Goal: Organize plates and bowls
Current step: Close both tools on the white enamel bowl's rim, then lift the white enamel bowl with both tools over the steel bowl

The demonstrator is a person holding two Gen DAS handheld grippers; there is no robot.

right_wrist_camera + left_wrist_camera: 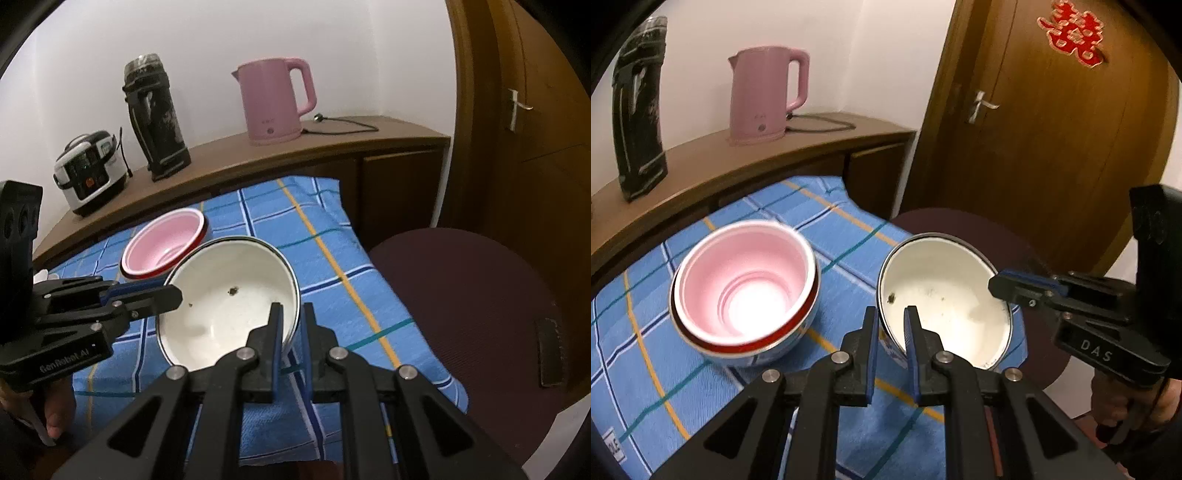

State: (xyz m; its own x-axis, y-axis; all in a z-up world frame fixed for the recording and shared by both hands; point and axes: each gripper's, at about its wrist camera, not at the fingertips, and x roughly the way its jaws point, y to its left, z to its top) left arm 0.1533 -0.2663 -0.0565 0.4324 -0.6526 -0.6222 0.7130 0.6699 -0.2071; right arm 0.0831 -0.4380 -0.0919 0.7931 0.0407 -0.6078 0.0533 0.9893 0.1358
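While both my grippers clamp the white bowl (945, 306), left fingers (911, 325) on its near rim and right fingers (275, 325) on the opposite rim, it tilts above the checked surface (332, 236). Pink bowl (746, 277) already nested in the red-rimmed bowl (746, 347); white one, I judge, remains to stack.

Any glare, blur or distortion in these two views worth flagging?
Left wrist view: glare blows out the bottom of the pink bowl, its far rim smeared; fisheye bends the door. Right wrist view: sharper, even light, the white bowl clear, the counter curved by distortion.
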